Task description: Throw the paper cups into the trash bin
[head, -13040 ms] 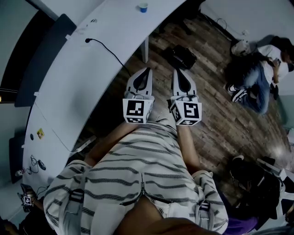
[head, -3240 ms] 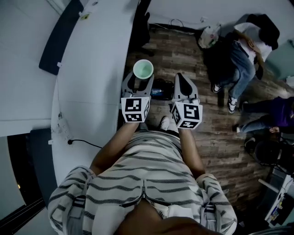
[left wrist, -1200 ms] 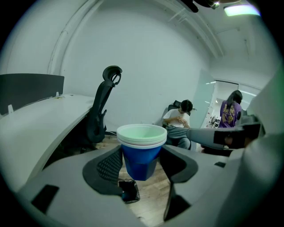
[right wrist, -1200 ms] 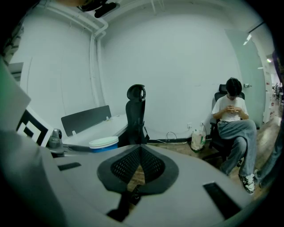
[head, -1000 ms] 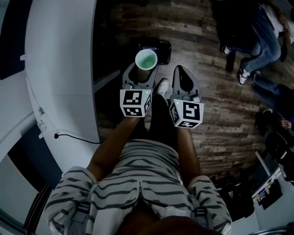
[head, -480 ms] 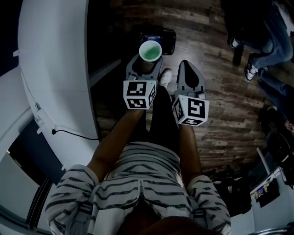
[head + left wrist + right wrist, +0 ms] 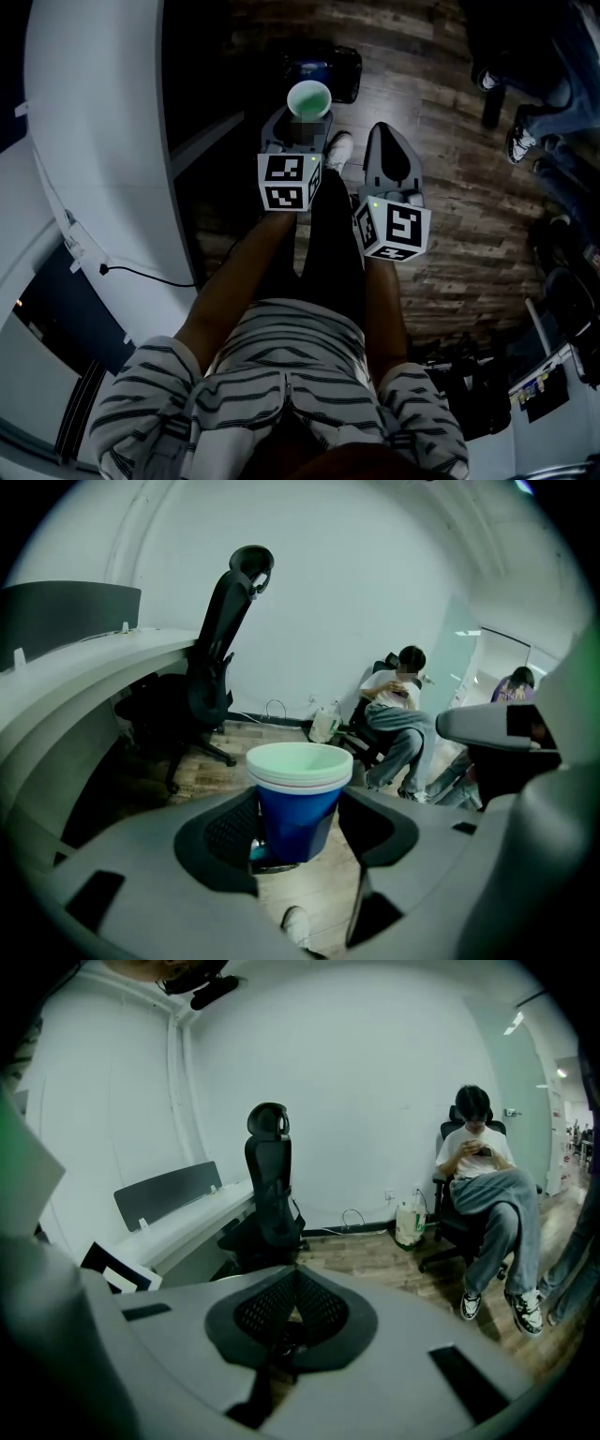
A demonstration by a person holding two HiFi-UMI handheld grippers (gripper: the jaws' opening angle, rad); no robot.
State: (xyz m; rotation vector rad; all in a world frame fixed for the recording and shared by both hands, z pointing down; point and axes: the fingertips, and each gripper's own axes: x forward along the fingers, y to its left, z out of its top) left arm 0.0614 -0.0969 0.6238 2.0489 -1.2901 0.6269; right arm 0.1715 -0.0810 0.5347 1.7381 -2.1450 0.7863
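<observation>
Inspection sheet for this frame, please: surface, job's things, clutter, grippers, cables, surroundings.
Surface: white desk at the left; wooden floor underfoot.
Job's things: blue paper cups, seemingly a nested stack, upright; dark trash bin on the floor just beyond them.
Clutter: nothing seen.
Grippers: left gripper shut on the cups; right gripper shut, empty.
Cables: black cable lying on the desk.
Surroundings: office chair by the desk; seated person near the wall.
</observation>
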